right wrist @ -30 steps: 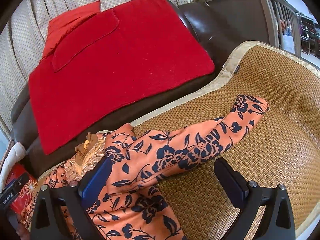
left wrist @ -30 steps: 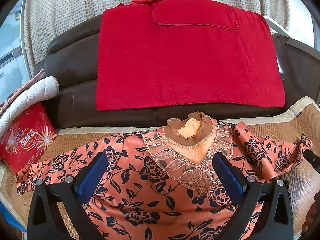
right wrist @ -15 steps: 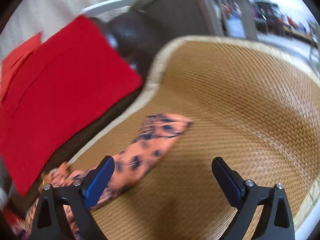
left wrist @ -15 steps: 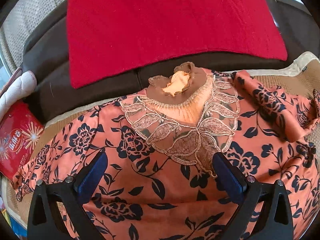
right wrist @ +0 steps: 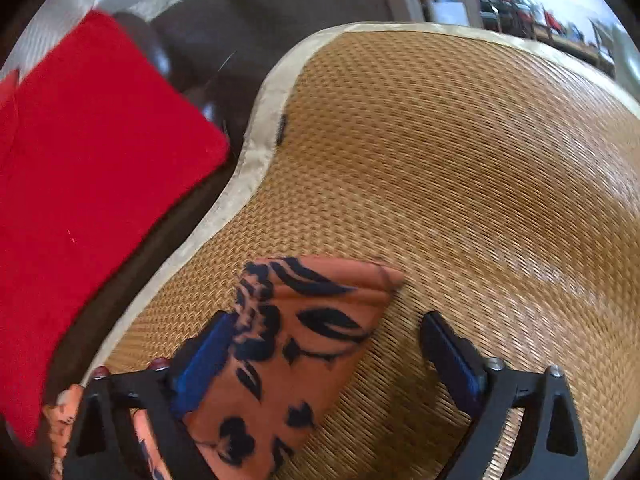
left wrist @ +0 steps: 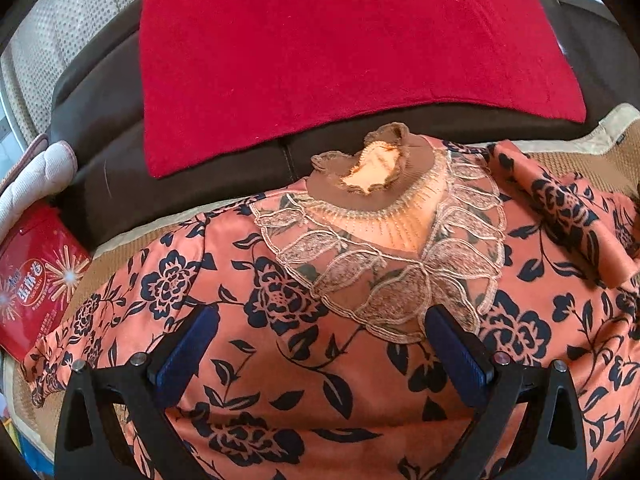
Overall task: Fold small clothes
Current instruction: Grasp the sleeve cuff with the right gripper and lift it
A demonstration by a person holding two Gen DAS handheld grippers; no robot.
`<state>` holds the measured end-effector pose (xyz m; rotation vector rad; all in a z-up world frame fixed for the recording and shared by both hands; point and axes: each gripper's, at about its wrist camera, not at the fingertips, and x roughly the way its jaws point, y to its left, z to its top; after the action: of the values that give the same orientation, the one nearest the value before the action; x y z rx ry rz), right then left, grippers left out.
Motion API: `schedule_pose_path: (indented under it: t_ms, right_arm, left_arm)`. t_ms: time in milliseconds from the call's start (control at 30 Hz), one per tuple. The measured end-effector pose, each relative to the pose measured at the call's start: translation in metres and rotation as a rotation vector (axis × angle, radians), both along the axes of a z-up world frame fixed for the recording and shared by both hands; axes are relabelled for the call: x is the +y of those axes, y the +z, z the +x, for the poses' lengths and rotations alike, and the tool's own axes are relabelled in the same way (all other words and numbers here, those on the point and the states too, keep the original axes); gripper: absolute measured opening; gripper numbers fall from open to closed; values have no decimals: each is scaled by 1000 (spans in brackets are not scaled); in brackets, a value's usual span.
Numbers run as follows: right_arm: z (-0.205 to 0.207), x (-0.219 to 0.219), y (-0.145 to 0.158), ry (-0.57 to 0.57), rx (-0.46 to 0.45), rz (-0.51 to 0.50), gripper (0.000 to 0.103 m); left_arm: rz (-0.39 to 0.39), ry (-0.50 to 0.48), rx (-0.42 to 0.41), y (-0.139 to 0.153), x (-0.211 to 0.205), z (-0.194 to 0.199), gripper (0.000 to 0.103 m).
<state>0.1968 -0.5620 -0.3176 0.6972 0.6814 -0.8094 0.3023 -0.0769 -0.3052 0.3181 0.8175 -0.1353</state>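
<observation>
The right gripper [right wrist: 326, 354] has swung over the floral blouse's sleeve [right wrist: 304, 332], jaws narrowing, unclamped. The left gripper [left wrist: 322, 346] hovers apart over the blouse [left wrist: 320, 340], mid-frame on the woven mat [right wrist: 460, 180]. Red box [left wrist: 34, 284], lower left: Chinese lettering.

- A red blanket [left wrist: 352, 60] is lying draped over a dark brown sofa [left wrist: 100, 120].
- A woven mat [right wrist: 460, 160] is covering the seat.
- A red box [left wrist: 36, 280] is sitting at the left.
</observation>
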Motion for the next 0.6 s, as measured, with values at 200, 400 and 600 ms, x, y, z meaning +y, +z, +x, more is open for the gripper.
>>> schedule_pose_path:
  t_ms: [200,400,600]
  right_arm:
    - [16,21,23,63,-47,-57,16]
    - [30,117,130,344,-407,-84,16]
    - [45,251,217,682,-623,-73,16]
  left_arm:
    - [-21,84,-37,14,33,10,103]
    - [-60,237,-97,36,90,18,103]
    - [-61,389,-196,60,149,20,103]
